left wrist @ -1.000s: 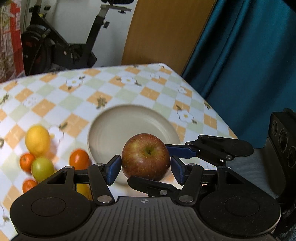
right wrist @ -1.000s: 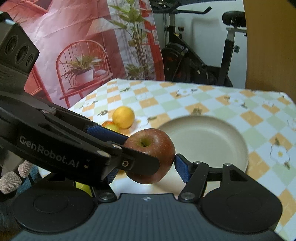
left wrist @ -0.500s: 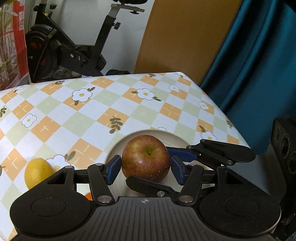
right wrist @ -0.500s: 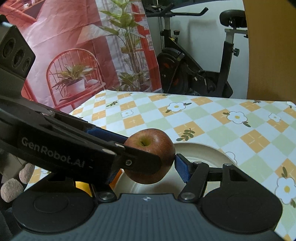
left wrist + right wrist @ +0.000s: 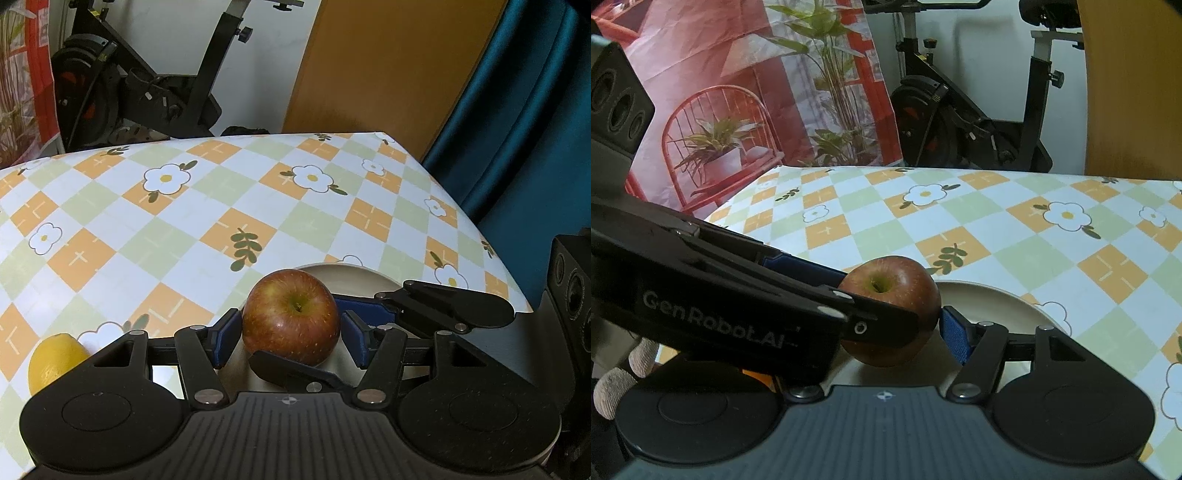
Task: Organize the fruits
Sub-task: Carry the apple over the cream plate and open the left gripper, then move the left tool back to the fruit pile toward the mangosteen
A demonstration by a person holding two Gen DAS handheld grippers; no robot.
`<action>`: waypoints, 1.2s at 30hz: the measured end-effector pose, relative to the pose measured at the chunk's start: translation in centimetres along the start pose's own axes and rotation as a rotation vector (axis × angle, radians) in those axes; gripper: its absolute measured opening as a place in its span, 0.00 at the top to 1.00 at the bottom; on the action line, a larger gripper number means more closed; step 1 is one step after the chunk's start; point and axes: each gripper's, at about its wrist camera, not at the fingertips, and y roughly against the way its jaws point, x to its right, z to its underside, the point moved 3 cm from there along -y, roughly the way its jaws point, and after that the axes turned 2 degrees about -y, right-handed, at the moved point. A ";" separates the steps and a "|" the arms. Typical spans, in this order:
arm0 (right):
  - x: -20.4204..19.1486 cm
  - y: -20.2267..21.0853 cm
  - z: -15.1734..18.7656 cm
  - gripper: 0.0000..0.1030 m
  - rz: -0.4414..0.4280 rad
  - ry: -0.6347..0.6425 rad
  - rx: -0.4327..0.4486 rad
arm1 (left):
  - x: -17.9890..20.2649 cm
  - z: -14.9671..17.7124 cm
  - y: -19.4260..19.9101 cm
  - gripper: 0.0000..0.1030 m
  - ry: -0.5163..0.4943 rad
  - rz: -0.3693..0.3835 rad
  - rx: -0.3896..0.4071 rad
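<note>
A red apple [image 5: 290,315] sits between the blue pads of both grippers, just above or on a beige plate [image 5: 354,275]; whether it touches the plate is hidden. My left gripper [image 5: 290,330] has its pads at the apple's sides. My right gripper [image 5: 886,328] crosses it from the right, its pads also against the apple [image 5: 890,308]. The plate shows in the right wrist view too [image 5: 993,299]. A yellow lemon [image 5: 55,362] lies on the tablecloth to the left.
The table has a checked flowered cloth [image 5: 177,236]; its far and right edges are close. An exercise bike [image 5: 147,85] stands beyond it, a teal curtain [image 5: 524,110] at the right. A gloved hand [image 5: 624,373] shows at lower left in the right wrist view.
Both cameras have dropped lower and nearer the table with the apple held; the plate has slid mostly under the grippers, and the small oranges and the green fruit have left view.
</note>
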 end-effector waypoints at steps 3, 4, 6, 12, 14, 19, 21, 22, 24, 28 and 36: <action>0.2 -0.3 0.1 0.36 0.001 -0.009 -0.006 | -0.2 0.0 -0.4 0.40 0.002 0.001 -0.004; 0.2 -0.4 0.1 0.36 0.003 -0.009 -0.008 | -0.3 0.1 -0.5 0.40 0.001 0.000 -0.003; 0.1 -0.6 0.2 0.36 0.011 -0.008 -0.009 | -0.3 0.1 -0.5 0.40 -0.003 -0.004 0.005; 0.1 -0.9 0.2 0.36 0.013 -0.024 0.005 | -0.3 0.1 -0.6 0.40 0.000 -0.011 0.014; 0.0 -0.9 0.1 0.36 0.017 -0.020 0.002 | -0.3 0.2 -0.5 0.40 0.003 -0.013 0.016; -0.6 -0.8 0.1 0.34 0.054 -0.002 -0.009 | 0.2 0.4 0.5 0.40 -0.029 -0.011 0.033; -0.7 -0.6 0.1 0.31 0.066 -0.001 -0.013 | 0.3 0.5 1.2 0.40 -0.035 -0.009 0.042; -0.7 -0.5 0.2 0.31 0.072 -0.004 -0.015 | 0.3 0.5 1.6 0.40 -0.034 -0.010 0.049; -0.7 0.1 0.4 0.31 0.078 -0.011 -0.011 | 0.2 0.7 2.5 0.40 -0.029 -0.011 0.064; -1.2 1.4 0.8 0.31 0.088 -0.017 0.001 | -0.2 1.2 4.9 0.40 -0.014 -0.019 0.105; -2.9 4.5 2.0 0.31 0.101 -0.048 0.059 | -2.1 2.7 11.0 0.39 0.024 -0.119 0.214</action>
